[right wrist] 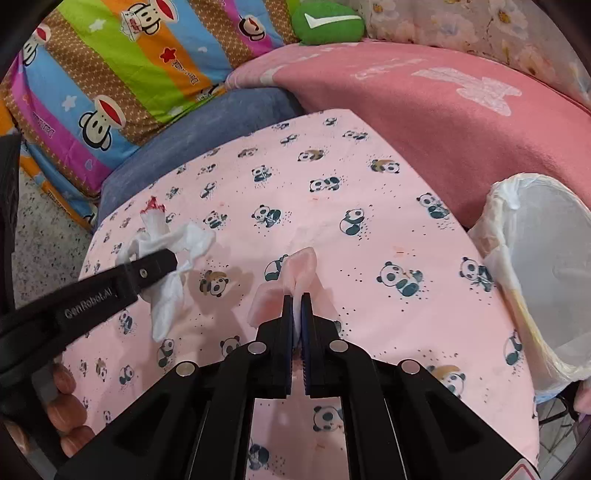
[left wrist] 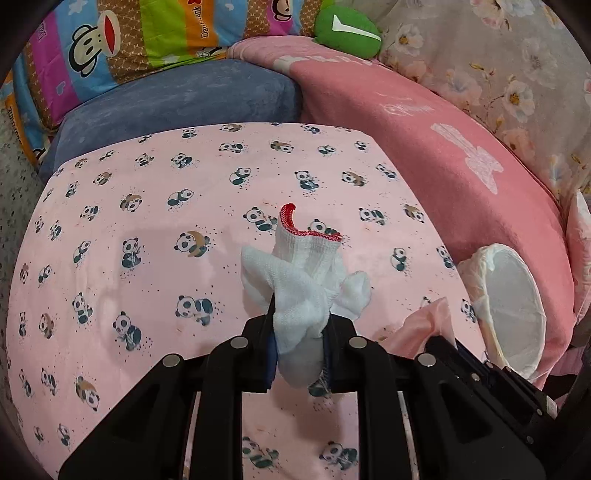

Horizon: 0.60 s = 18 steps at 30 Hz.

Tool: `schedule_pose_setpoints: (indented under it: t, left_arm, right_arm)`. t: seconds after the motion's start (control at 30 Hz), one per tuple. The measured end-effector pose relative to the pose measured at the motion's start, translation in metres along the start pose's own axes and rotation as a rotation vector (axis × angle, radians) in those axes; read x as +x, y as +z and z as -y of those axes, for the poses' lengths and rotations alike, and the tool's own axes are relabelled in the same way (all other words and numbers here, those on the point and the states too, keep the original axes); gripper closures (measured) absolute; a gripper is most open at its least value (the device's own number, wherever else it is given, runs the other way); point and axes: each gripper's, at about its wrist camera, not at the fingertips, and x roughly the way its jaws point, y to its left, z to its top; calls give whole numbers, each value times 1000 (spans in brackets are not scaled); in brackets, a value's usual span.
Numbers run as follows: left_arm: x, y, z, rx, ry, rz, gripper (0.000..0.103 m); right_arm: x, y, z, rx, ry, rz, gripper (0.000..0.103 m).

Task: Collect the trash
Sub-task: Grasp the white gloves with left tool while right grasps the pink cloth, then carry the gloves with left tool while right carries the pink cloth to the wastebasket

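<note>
My left gripper (left wrist: 300, 325) is shut on a white knitted glove with a red cuff (left wrist: 306, 273) and holds it above the pink panda sheet (left wrist: 147, 221). The glove (right wrist: 166, 251) and the left gripper (right wrist: 162, 264) also show in the right wrist view, at the left. My right gripper (right wrist: 296, 299) is shut on a pale pink crumpled piece (right wrist: 291, 280), also above the sheet; this piece (left wrist: 424, 325) shows at the lower right of the left wrist view. A white bin lined with a plastic bag (right wrist: 535, 266) stands at the right; it also shows in the left wrist view (left wrist: 513, 306).
A blue cushion (left wrist: 184, 99), a striped cartoon pillow (left wrist: 110, 44), a pink blanket (left wrist: 424, 129), a green plush (left wrist: 347, 31) and floral bedding (left wrist: 498, 66) lie at the back. Speckled floor (right wrist: 44, 236) is at the left.
</note>
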Motion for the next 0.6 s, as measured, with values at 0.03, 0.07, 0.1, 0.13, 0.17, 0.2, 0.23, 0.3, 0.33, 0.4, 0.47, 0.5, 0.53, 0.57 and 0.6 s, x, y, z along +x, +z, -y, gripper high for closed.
schedule_pose_setpoints:
  t: [0.03,0.07,0.1,0.13,0.17,0.2,0.23,0.3,0.33,0.4,0.47,0.5,0.53,0.57,0.6]
  left_arm:
    - [-6,-3,5,5,-7,5,85]
    - [-11,-6,10,9,-13,8,85]
    - [-15,-8,15,12,-19,12,85]
    - [-20,-11,21,17,-25,16,85]
    - [-24,-13,27,24,-28,20,85]
    - [-27,-15,32,32,-30,22,85]
    - [-30,-17,38,42,-33,25,85]
    - [-37,-20,48,59,-39,34,85]
    - [-40,-22,54,68,-43,38,85]
    - [-45,-25,64,86,-51,46,85]
    - [-49,-27,75,103,-57,52,85]
    - [-51,-28,79,109,-62,54,85]
    - [-53,-29,85,120,-67,57,85]
    - [-55,-31,89,129,-69,60,85]
    - [-56,-32,93,137,-70,61,85]
  right_arm:
    - [-5,-2,2,-1,1,9,97]
    - [-16,-4,4,-2,0,26,97]
    - [-27,-6,6,-3,-1,42,97]
    - [-34,-8,8,-2,-1,52,97]
    - [-48,-11,12,4,0,73,97]
    - [-52,-10,14,7,1,78,97]
    - [-58,-9,17,11,2,86,97]
    - [-75,-11,24,22,2,109,97]
    - [-83,-12,28,29,2,121,97]
    - [-94,-10,36,38,2,137,97]
    - [-105,-11,42,48,2,151,97]
    - [-112,-12,47,56,0,162,97]
    - [-116,-12,50,61,0,168,97]
    - [-121,-13,53,66,0,176,97]
    - [-126,-14,58,74,-1,184,97]
